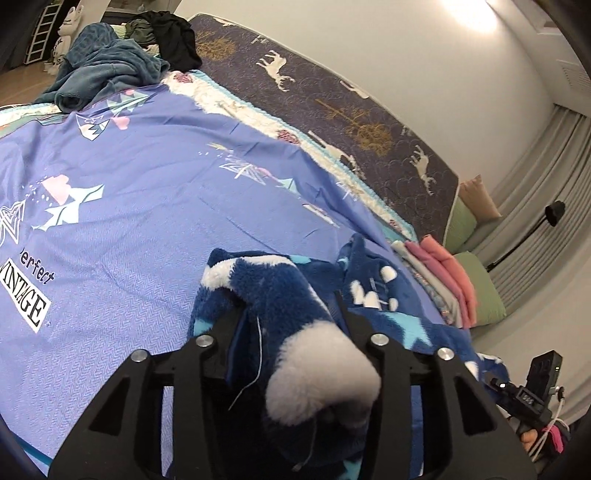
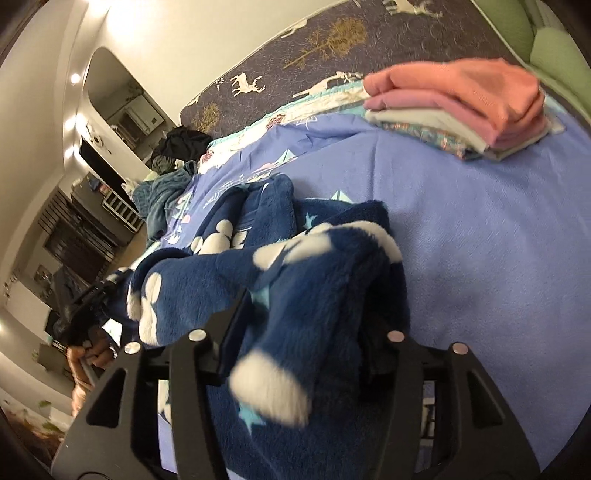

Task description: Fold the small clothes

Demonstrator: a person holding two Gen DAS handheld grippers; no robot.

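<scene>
On lilac bedspread (image 1: 147,192), lying bunched: navy fleece garment (image 2: 280,273). Pinching one white-tipped end, left gripper (image 1: 291,317); clamping another, seemingly, right gripper (image 2: 306,314). Sitting nearby: folded clothes stack (image 2: 461,107).

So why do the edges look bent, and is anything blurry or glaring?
Left wrist view: fisheye lens curves the bed; bright glare on the wall; fleece garment fairly sharp. Right wrist view: same bending; ceiling lights flare; the garment's white cuff is motion-blurred.
</scene>
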